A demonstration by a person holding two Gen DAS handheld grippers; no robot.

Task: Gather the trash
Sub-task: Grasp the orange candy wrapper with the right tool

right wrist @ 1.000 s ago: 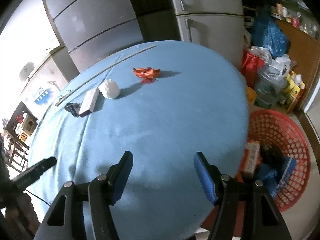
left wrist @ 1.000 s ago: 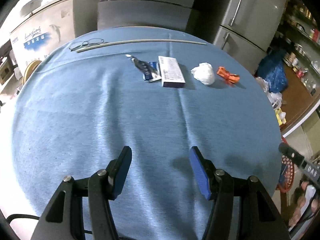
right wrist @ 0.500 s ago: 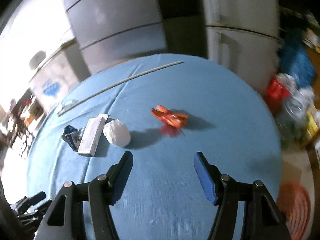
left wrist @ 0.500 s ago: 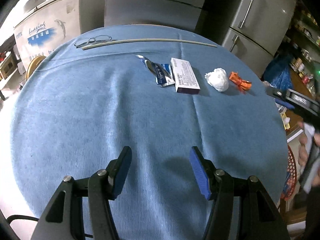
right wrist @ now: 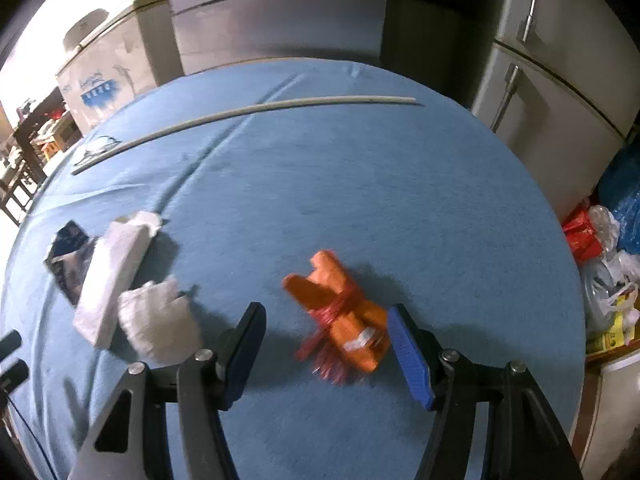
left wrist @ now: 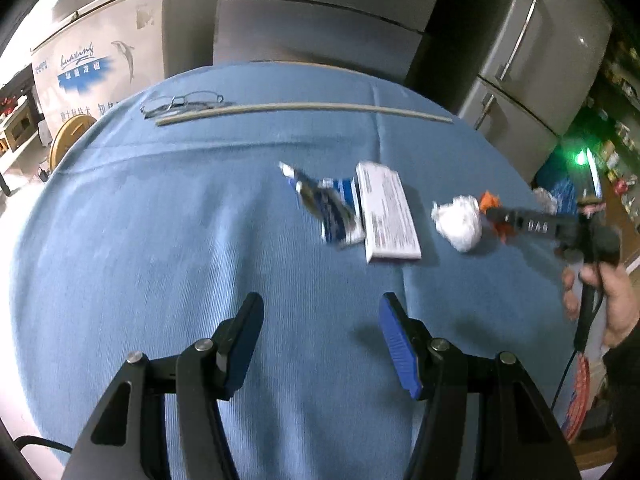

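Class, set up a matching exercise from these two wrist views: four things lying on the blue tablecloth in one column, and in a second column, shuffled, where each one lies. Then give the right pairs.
Things
1. orange wrapper
2. crumpled white paper
3. eyeglasses
4. white box

Places
A. at the far edge, by one end of the long pale stick
B. between the open jaws of the right gripper
C. just outside the right gripper's left finger
D. flat against the blue foil packet

Pairs: 1-B, 2-C, 3-A, 4-D
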